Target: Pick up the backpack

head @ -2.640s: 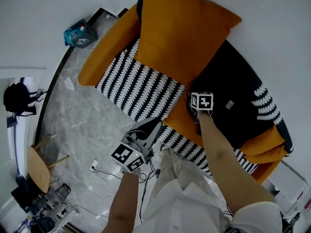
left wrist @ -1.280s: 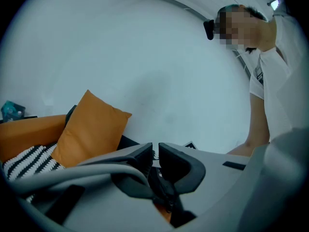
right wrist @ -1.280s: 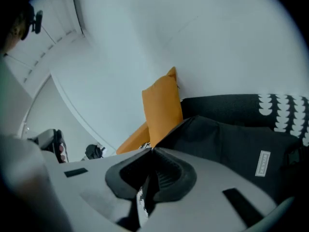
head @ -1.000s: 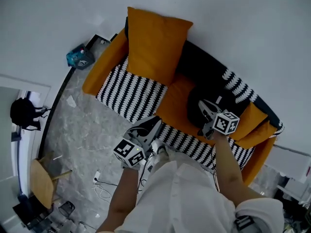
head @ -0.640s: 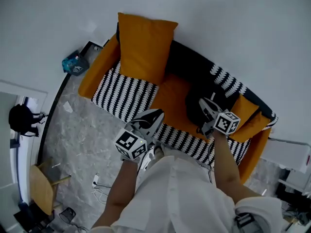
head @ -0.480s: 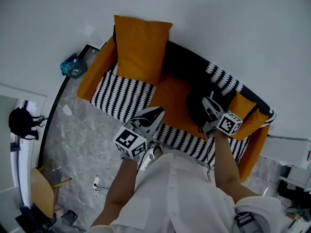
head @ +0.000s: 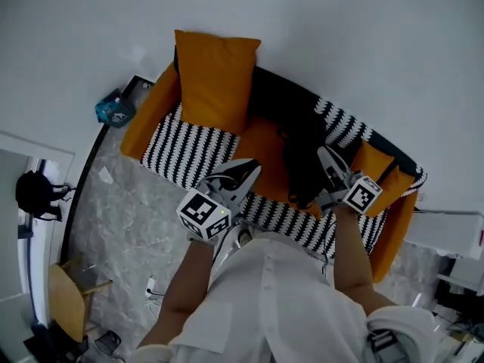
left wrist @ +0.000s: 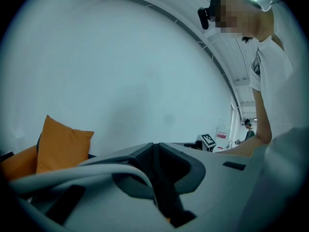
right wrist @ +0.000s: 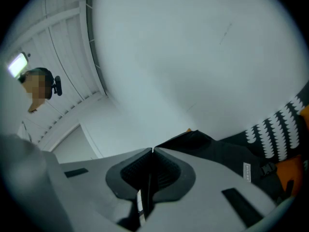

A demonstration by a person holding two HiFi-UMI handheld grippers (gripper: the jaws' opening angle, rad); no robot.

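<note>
In the head view the black backpack [head: 302, 165] hangs above the orange sofa seat [head: 265, 146], off the cushion. My right gripper [head: 324, 157] holds it from the right side. In the right gripper view, the jaws of the right gripper [right wrist: 152, 151] are closing tight on a thin strap [right wrist: 143, 197], and the backpack's black body [right wrist: 227, 151] lies just beyond them. My left gripper [head: 248, 169] hovers over the striped seat edge to the backpack's left. In its own view the left gripper [left wrist: 154, 146] is shut on nothing.
An orange pillow [head: 215, 78] leans on the sofa back above a black-and-white striped cover [head: 193, 146]. A teal box [head: 113, 108] sits on the floor by the wall. A black bag [head: 34, 195], a wooden chair [head: 64, 297] and floor cables [head: 155, 290] are at left.
The right gripper has risen with the backpack, which has come up off the seat and now hangs stretched. The left gripper has also risen and moved slightly towards the sofa.
</note>
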